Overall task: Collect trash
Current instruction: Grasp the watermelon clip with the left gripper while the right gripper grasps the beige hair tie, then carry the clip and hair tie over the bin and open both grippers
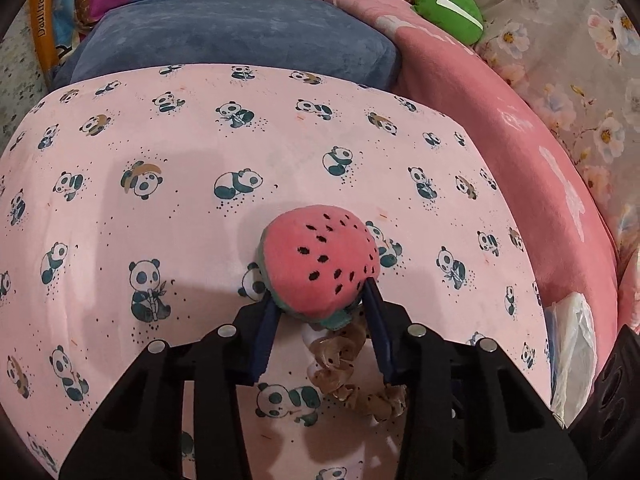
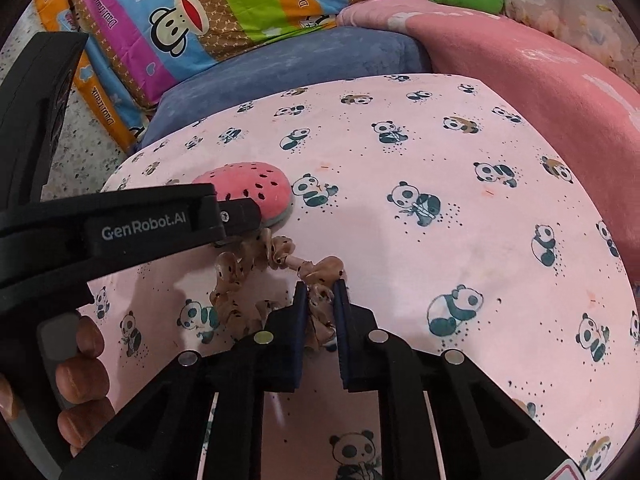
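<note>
A pink watermelon plush [image 1: 320, 258] lies on the pink panda-print cloth [image 1: 168, 216]. My left gripper [image 1: 322, 298] is shut on the near edge of the plush, one finger on each side. A beige spotted scrunchie band [image 1: 348, 364] trails below it. In the right wrist view the plush [image 2: 256, 190] sits at the left behind the left gripper's body [image 2: 140, 226]. My right gripper [image 2: 321, 294] is shut on the scrunchie band [image 2: 248, 272], which loops left toward the plush.
A blue cushion [image 1: 240, 36], a striped cartoon pillow [image 2: 224, 12], a pink blanket [image 1: 520, 152] and a green plush [image 1: 450, 8] lie beyond the cloth. A white plastic bag [image 1: 572, 352] lies at the cloth's right edge. A hand [image 2: 80, 380] holds the left gripper.
</note>
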Demonstrator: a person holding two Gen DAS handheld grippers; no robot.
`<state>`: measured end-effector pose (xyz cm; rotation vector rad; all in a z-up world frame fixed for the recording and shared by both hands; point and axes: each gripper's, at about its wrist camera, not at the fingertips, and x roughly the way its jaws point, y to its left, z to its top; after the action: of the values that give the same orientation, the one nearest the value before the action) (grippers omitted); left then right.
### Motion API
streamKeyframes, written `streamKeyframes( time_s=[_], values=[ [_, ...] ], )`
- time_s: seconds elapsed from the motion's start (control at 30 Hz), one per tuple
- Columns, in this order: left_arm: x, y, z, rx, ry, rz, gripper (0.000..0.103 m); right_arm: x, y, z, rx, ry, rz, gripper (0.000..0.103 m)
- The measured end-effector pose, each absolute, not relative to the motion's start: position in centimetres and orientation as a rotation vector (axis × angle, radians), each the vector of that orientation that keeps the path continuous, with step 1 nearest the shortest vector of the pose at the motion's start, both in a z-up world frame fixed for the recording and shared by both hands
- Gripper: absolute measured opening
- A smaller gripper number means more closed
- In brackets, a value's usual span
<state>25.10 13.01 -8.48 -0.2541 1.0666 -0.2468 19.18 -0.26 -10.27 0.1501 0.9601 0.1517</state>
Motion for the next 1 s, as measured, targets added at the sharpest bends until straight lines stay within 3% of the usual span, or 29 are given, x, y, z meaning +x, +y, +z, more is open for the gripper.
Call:
streamKeyframes(
  time_s=[0.47,1.0],
  values=[
    [18.9,9.4,-6.4,-0.228,1.057,-0.289,0.038,13.2,-6.3,-7.0,0.208,0.896,0.057,0.011],
    [13.2,0.1,-2.7,-0.106,1.015,-0.409,0.039,6.9,-15.2,-2.5,0.288,0.761,-0.057,0.011]
  ],
)
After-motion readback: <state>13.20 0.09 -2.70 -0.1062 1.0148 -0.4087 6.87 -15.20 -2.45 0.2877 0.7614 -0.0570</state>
